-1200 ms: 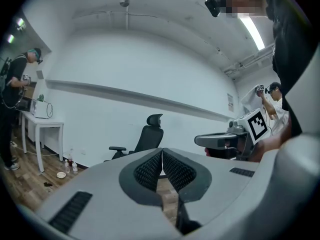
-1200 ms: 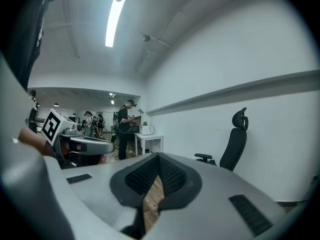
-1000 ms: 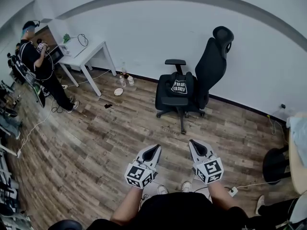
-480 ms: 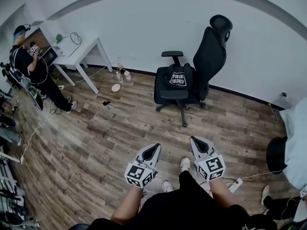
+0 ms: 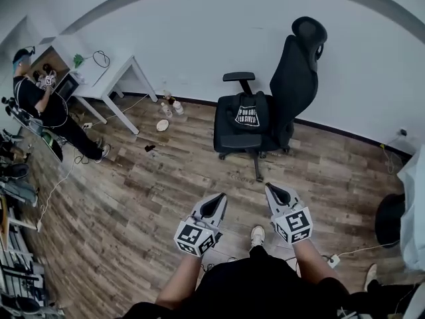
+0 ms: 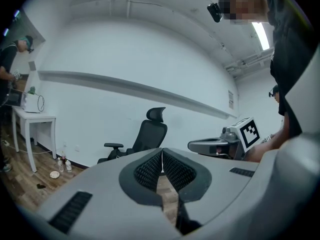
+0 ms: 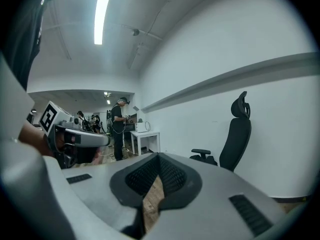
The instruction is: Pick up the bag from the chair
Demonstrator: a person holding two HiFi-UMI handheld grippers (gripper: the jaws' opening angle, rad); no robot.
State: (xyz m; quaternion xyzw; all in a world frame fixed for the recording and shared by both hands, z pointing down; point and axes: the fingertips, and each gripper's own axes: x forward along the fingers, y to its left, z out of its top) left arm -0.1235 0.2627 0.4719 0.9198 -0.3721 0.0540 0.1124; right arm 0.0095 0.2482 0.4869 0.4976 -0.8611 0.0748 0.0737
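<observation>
Bag (image 5: pixel 247 116) on chair (image 5: pixel 294 78) seat, well apart from L gripper (image 5: pixel 215 203) & R gripper (image 5: pixel 274 193); both closed, empty.

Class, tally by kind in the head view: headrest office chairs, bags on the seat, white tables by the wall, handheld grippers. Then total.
Office chair: 1
Bag: 1
White table: 1
Grippers: 2 (left gripper, right gripper)
Total: 5
</observation>
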